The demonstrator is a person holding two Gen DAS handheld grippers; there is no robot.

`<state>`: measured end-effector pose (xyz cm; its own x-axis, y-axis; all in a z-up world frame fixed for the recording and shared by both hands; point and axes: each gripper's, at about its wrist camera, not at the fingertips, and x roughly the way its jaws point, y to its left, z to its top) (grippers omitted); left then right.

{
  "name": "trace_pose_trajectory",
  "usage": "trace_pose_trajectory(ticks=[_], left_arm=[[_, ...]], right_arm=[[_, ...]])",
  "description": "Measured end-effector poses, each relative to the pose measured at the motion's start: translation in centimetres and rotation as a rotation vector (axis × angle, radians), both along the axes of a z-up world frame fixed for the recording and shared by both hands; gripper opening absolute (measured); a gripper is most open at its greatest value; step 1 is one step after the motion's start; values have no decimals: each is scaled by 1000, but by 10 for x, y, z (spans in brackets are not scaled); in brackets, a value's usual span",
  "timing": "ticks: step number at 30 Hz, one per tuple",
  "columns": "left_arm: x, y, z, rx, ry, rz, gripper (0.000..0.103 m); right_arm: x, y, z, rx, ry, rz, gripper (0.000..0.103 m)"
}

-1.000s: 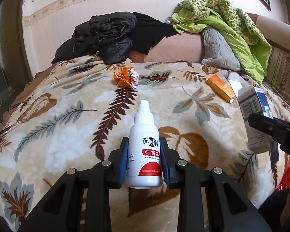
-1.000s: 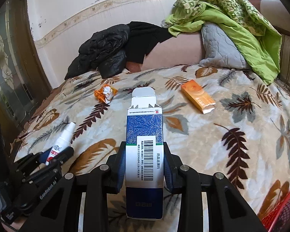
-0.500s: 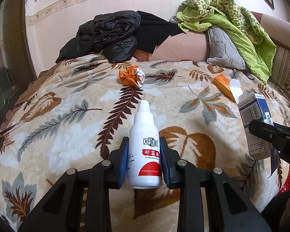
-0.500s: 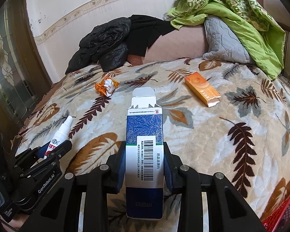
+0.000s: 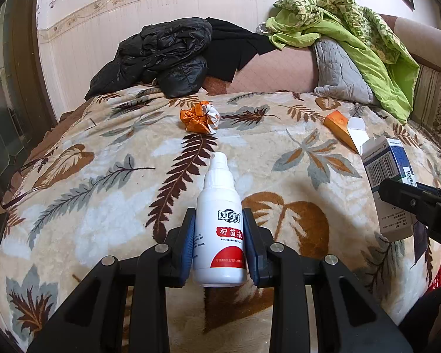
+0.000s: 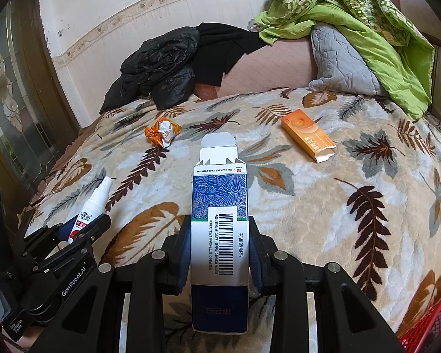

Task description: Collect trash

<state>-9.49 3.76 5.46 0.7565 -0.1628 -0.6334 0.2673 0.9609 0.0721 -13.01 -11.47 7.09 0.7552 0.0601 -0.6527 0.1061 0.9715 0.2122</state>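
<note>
Meanwhile, little is changed over the last second: the white bottle is kept clenched in the left gripper, the blue carton in the right gripper, both carried slightly back above the bed's near edge, so 2 items await binning.

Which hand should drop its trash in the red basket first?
Right, probably: the right gripper, holding the blue-and-white carton, has the red mesh basket beside it.

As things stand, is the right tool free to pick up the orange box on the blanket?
Probably not yet. The right tool is shut on the blue carton, so it has no free grip. The path itself looks open: the orange box lies alone on the blanket, ahead and to the right.
</note>
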Motion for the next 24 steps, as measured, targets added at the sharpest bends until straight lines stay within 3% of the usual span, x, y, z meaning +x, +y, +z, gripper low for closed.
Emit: trace_pose_trajectory(ticks=[18, 24], left_arm=[[-2, -3, 0, 2, -1, 3, 29], [-11, -9, 4, -21, 0, -66, 29]], right_arm=[[0, 0, 0, 1, -1, -1, 36], [-4, -7, 4, 46, -3, -16, 36]])
